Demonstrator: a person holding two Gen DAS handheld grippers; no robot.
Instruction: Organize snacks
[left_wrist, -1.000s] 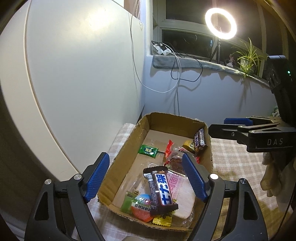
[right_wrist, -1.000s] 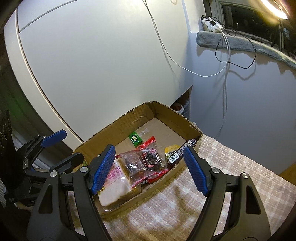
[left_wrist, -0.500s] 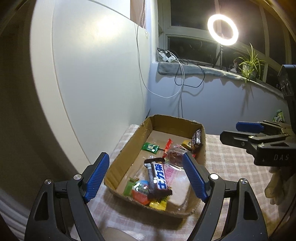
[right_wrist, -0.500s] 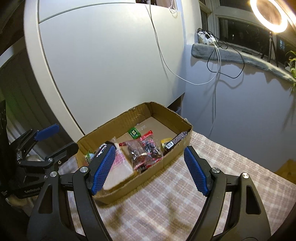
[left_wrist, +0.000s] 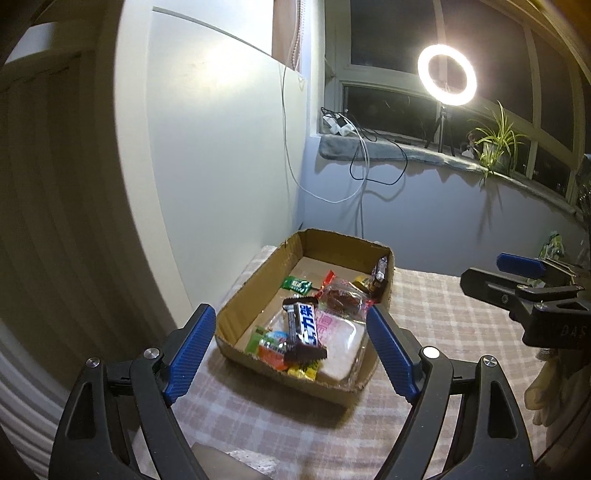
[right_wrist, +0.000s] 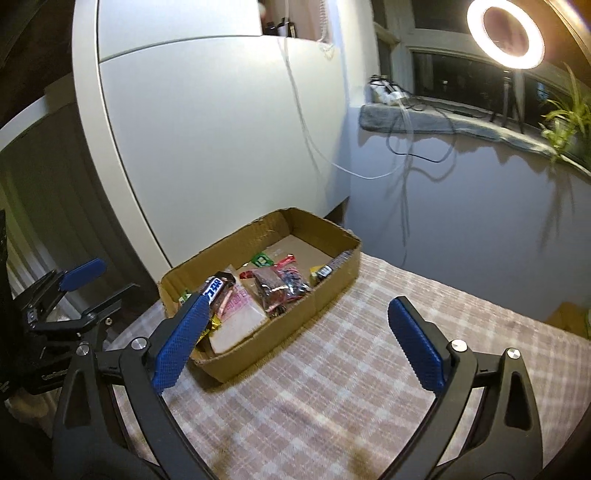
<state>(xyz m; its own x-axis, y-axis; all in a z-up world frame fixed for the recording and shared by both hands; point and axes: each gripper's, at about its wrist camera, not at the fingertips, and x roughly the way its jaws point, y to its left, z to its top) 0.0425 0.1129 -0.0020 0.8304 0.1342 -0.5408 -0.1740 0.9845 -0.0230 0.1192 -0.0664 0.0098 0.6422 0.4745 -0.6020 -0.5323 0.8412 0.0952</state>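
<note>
Left wrist view: the left gripper (left_wrist: 291, 341) hangs above the checked tablecloth (left_wrist: 436, 317), angled down, its jaws spread and opening with nothing gripped. Beyond it the cardboard box (left_wrist: 258, 291) holds the snacks, a dark chocolate bar (left_wrist: 304, 328) on top.

Right wrist view: the right gripper (right_wrist: 295, 336) tilts down over bare cloth beside the box (right_wrist: 332, 284), jaws opening wide, holding nothing. The sorting looks finished; any next move calls for finding a stray snack.
</note>
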